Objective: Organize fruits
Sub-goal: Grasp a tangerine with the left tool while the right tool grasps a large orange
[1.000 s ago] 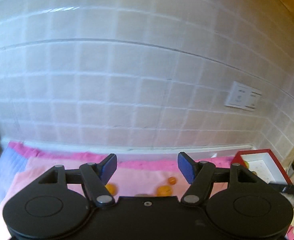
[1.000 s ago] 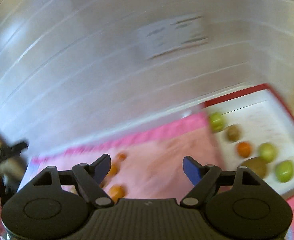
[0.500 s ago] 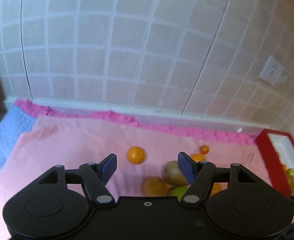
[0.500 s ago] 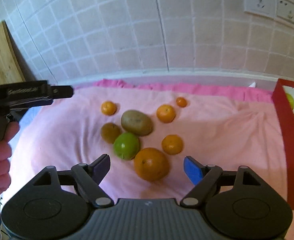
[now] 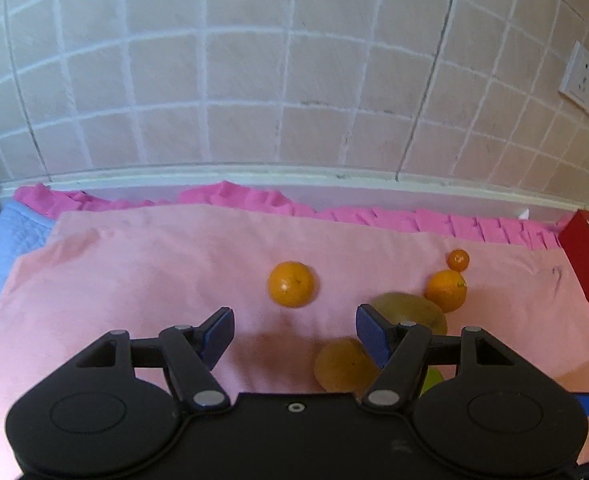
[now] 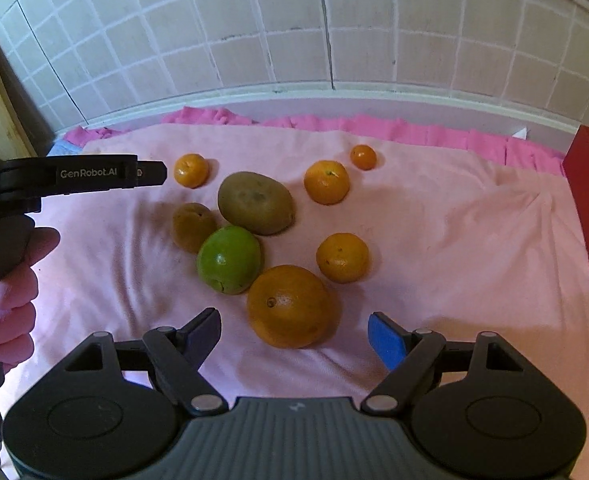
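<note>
Just swung both grippers down from the wall, so my right gripper (image 6: 292, 330) (jaws wide, empty) now frames the big orange (image 6: 293, 306) at 12 o'clock, left gripper (image 5: 293, 330) equally wide near the smaller orange (image 5: 292, 284).

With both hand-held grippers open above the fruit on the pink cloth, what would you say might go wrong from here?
1. The big orange nearest the right hand-held gripper lies against the green fruit; closing there may nudge its neighbour.
2. The fruits are round and the pink cloth is wrinkled, so a bumped fruit could roll away.
3. The left hand-held gripper hangs beside the same cluster, so the two tools might collide.
</note>
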Available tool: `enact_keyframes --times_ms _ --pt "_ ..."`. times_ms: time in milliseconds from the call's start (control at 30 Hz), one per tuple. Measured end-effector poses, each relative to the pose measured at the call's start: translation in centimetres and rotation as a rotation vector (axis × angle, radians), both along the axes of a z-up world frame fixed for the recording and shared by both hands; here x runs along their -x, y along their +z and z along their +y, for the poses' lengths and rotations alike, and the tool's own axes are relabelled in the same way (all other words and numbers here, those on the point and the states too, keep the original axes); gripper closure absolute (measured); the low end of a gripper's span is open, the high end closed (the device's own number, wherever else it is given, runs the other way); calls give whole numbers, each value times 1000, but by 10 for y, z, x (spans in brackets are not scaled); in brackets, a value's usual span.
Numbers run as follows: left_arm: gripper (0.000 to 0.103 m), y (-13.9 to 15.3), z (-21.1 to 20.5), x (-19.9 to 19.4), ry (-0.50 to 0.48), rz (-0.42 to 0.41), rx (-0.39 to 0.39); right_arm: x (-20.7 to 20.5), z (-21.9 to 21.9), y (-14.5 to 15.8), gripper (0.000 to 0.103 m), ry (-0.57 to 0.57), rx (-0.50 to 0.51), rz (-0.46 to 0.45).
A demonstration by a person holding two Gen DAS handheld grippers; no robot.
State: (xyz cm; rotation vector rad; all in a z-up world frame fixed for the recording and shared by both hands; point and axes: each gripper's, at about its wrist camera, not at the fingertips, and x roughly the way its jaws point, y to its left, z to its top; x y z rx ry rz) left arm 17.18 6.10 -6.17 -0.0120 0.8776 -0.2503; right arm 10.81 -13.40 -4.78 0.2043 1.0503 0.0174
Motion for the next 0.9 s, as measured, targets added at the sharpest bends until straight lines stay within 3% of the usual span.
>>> enact_keyframes --times_ms 233,400,667,800,867,900 --pt "23 -20 -2 -14 6 40 -11 -12 -5 -19 21 4 -18 47" --pt "24 -25 5 -31 63 -2 11 -21 0 -29 22 19 -28 62" --pt "24 -43 -7 -61 57 7 23 -30 -4 -41 38 28 -84 82" --pt "41 -51 -20 -68 59 10 -23 -34 -10 -44 41 13 -117 73" --pt "61 -51 -25 -68 47 -3 -34 -37 -13 -47 41 -1 -141 69" --pt "60 -50 -27 -68 45 -5 -31 -38 -14 -47 43 -3 -148 64"
